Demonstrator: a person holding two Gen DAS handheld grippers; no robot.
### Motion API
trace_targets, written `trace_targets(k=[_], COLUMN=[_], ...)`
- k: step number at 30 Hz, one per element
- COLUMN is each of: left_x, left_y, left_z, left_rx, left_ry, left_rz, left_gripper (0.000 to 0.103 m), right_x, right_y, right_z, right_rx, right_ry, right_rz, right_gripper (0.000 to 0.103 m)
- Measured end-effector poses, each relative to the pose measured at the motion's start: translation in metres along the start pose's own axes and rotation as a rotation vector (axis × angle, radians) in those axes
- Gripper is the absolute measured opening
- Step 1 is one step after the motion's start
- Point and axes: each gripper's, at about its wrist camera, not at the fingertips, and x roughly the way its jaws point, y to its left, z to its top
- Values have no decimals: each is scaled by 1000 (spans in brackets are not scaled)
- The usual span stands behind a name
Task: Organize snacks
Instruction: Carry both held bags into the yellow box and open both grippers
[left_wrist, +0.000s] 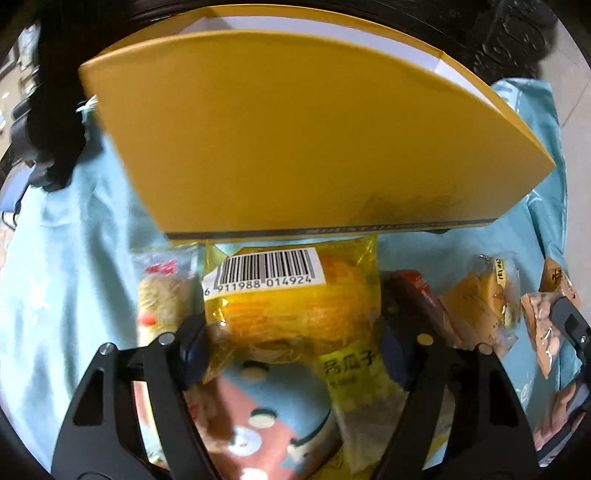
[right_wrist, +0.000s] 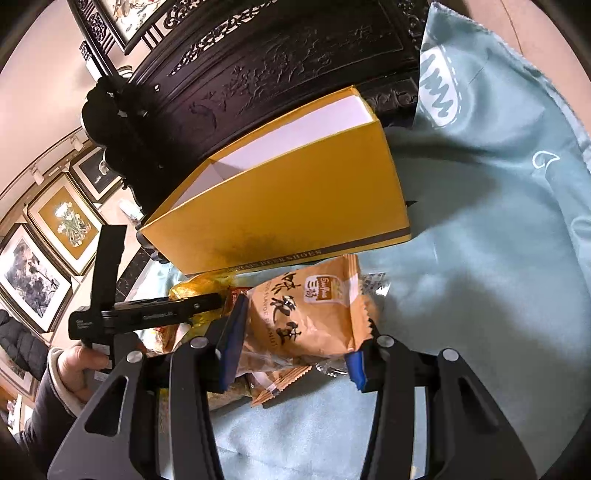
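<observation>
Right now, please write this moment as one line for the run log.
left gripper: around yellow seed packet | right gripper: shut on orange peanut packet | yellow box: open, behind snacks

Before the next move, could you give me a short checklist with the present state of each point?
1. Yellow transparent snack packet with barcode lies between the left gripper fingers: ok.
2. Left pads pressing on that packet: cannot tell.
3. Orange peanut packet with black characters sits between the right gripper pads: ok.
4. Open yellow cardboard box stands behind the snacks, opening up: ok.
5. Inside of box free: cannot tell.
6. Wrinkled light blue cloth under the snacks: ok.
</observation>
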Motion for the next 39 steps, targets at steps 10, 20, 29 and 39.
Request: trace_targets(k=[10, 20, 29, 39], left_x=[-73, -117, -102, -55], left_y=[-16, -27, -34, -28], left_z=[-16, 31, 104, 128], left_rx=[84, 128, 80, -45], left_ry=[-128, -224, -252, -185], left_rz=[-31, -43, -30, 34], left_gripper=[75, 76, 77, 101], right_x=[-9, -50, -1, 47], right_y=[1, 36, 53, 38], right_z=[2, 51, 127, 142], right_rx=[4, -64, -128, -68], right_ry=[-33, -159, -155, -132], right_rz=[16, 35, -35, -165], right_gripper=[47, 47, 47, 72])
